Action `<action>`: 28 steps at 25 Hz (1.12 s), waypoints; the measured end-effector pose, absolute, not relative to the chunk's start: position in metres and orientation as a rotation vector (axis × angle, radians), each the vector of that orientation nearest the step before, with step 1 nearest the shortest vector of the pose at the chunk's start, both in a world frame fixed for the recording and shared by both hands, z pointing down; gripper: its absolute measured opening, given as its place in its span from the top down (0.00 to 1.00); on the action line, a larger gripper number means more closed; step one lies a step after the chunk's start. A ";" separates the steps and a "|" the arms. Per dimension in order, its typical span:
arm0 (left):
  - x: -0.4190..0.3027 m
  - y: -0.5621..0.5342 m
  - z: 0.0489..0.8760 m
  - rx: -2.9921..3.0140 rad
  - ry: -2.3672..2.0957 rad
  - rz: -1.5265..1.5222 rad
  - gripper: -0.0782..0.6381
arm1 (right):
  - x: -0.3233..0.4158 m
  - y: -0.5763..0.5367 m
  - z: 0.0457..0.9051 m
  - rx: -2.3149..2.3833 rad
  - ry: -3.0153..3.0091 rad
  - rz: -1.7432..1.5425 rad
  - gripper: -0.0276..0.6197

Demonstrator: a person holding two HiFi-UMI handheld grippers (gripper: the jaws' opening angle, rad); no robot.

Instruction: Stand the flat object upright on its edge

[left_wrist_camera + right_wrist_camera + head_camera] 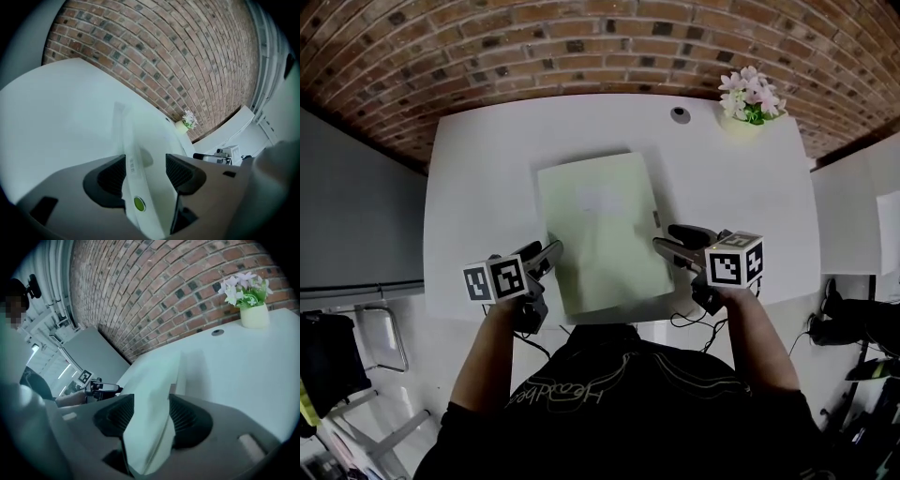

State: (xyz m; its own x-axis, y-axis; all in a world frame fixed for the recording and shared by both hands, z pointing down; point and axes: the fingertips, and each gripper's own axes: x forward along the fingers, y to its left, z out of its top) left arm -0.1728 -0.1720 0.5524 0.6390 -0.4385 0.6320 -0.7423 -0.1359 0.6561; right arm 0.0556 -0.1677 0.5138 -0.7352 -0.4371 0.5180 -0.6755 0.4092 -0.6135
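Both pairs of jaws stand spread. Our left gripper (551, 253) straddles the near-left edge of the folder (600, 225) and our right gripper (670, 239) its near-right edge, neither pinching yet. It lies flat in the middle of the table (487, 169). We judge it light, fairly stiff and smooth enough to slip, so we'd bite deep on both side edges.

folder (140, 154): near end hidden behind left gripper (146, 169) body | spine label (132, 165): print too small to read | right gripper (151, 416): folder's near end likewise hidden behind its body | table (478, 187): near edge partly behind person's shoulders (628, 375)
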 end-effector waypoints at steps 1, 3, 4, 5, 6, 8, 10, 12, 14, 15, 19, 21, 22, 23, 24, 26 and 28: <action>-0.172 -0.173 0.555 1.762 -0.947 0.344 0.55 | 0.056 -0.171 0.519 0.979 -2.374 1.237 0.59; -0.171 -0.175 0.561 1.745 -0.932 0.340 0.55 | 0.057 -0.177 0.529 0.981 -2.345 1.243 0.58; -0.170 -0.176 0.563 1.739 -0.926 0.339 0.55 | 0.057 -0.180 0.534 0.975 -2.332 1.249 0.58; -0.170 -0.178 0.565 1.735 -0.920 0.339 0.55 | 0.056 -0.182 0.539 0.966 -2.320 1.256 0.58; -0.169 -0.180 0.566 1.732 -0.914 0.339 0.55 | 0.056 -0.185 0.544 0.961 -2.310 1.264 0.58; -0.167 -0.181 0.568 1.728 -0.897 0.339 0.55 | 0.056 -0.191 0.551 0.964 -2.287 1.286 0.58; -0.164 -0.180 0.571 1.718 -0.875 0.343 0.55 | 0.056 -0.193 0.557 0.970 -2.261 1.320 0.58; -0.162 -0.179 0.573 1.702 -0.858 0.352 0.55 | 0.054 -0.193 0.562 0.957 -2.237 1.346 0.58; -0.161 -0.179 0.573 1.694 -0.847 0.359 0.55 | 0.052 -0.194 0.566 0.941 -2.222 1.361 0.58; -0.161 -0.180 0.573 1.694 -0.842 0.364 0.55 | 0.051 -0.195 0.567 0.935 -2.217 1.369 0.58; -0.161 -0.179 0.575 1.691 -0.823 0.384 0.55 | 0.049 -0.195 0.573 0.919 -2.206 1.414 0.59; -0.161 -0.179 0.576 1.688 -0.810 0.393 0.55 | 0.049 -0.195 0.574 0.906 -2.203 1.436 0.59; -0.161 -0.179 0.576 1.687 -0.804 0.397 0.55 | 0.049 -0.195 0.574 0.898 -2.201 1.437 0.59; -0.161 -0.179 0.576 1.688 -0.799 0.402 0.55 | 0.049 -0.196 0.574 0.892 -2.197 1.433 0.59; -0.160 -0.180 0.577 1.690 -0.796 0.406 0.55 | 0.049 -0.196 0.575 0.887 -2.194 1.428 0.60; -0.160 -0.180 0.577 1.692 -0.797 0.412 0.55 | 0.049 -0.198 0.575 0.889 -2.190 1.426 0.60; -0.161 -0.180 0.577 1.693 -0.812 0.424 0.56 | 0.049 -0.197 0.576 0.903 -2.188 1.424 0.61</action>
State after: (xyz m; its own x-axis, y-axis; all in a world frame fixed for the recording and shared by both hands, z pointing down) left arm -0.1606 -0.1796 0.5773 0.6948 -0.2928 0.6569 -0.7065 -0.1070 0.6995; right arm 0.0494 -0.1968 0.5758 -0.7230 -0.3087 0.6181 -0.6901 0.2813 -0.6668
